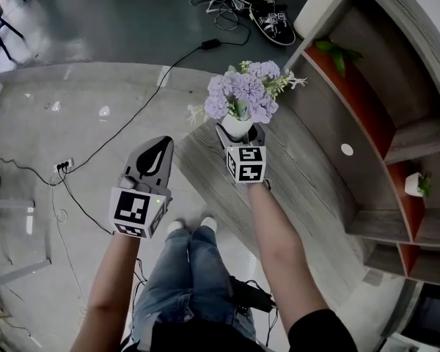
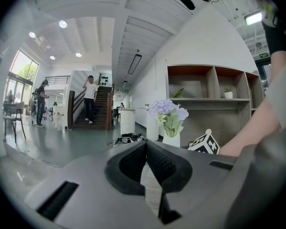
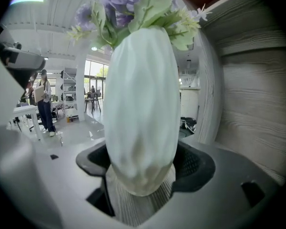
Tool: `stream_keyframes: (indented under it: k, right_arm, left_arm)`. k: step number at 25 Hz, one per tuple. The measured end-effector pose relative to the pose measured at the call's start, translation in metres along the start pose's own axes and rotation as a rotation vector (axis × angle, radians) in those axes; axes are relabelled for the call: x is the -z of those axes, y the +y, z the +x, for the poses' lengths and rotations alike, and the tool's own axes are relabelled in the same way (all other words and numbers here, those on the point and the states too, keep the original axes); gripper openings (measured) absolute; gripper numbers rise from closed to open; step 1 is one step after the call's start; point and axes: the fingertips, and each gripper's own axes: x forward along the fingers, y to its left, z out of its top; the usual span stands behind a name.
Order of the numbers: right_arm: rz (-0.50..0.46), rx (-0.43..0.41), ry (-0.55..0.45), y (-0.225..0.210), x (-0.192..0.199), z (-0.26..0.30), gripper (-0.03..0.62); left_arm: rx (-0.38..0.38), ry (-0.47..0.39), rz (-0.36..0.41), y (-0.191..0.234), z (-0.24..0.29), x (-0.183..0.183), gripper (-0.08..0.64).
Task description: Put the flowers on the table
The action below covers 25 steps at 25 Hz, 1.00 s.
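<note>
Left gripper [image 1: 155, 155] off the table's [image 1: 308, 196] left edge, jaws pressed together on nothing, right gripper [image 1: 238, 132] over the table, pinching the white vase [image 3: 140, 113] low down, purple flowers [image 1: 242, 94] upright in it above the table's far end, shelf unit [image 1: 396, 138] behind the table.

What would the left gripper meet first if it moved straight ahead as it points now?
Likely nothing close: left gripper aims over open floor, left of the table and vase; depth unclear.
</note>
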Motion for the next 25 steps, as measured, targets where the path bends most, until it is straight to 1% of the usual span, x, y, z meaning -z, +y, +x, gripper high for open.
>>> stream_keyframes:
  k: [2, 7, 9, 13, 15, 17, 21, 25]
  right_arm:
    - [0.01, -0.021, 0.027, 0.001, 0.005, -0.002, 0.374]
    - [0.024, -0.051, 0.049, -0.003, 0.008, -0.013, 0.405]
    - [0.04, -0.043, 0.063, -0.006, 0.007, -0.02, 0.407]
    - [0.086, -0.027, 0.081, -0.012, 0.0, -0.038, 0.407]
    - [0.124, -0.025, 0.086, -0.014, -0.004, -0.047, 0.405]
    - [0.154, -0.034, 0.092, -0.014, -0.006, -0.056, 0.405]
    - [0.181, -0.069, 0.12, -0.004, -0.012, -0.069, 0.405]
    - [0.197, -0.074, 0.119, 0.001, -0.019, -0.087, 0.405]
  left_arm:
    - [0.01, 0.006, -0.001, -0.002, -0.001, -0.002, 0.011]
    - [0.037, 0.015, 0.009, -0.01, 0.001, -0.01, 0.011]
    - [0.05, 0.026, -0.001, -0.012, 0.001, -0.01, 0.011]
    - [0.068, 0.013, -0.003, -0.014, 0.0, -0.017, 0.011]
    - [0.072, 0.028, -0.011, -0.016, 0.0, -0.018, 0.011]
    - [0.071, 0.031, -0.021, -0.017, -0.001, -0.019, 0.011]
    - [0.054, -0.008, -0.042, -0.012, -0.005, -0.03, 0.011]
    - [0.028, -0.038, -0.067, -0.006, -0.009, -0.042, 0.011]
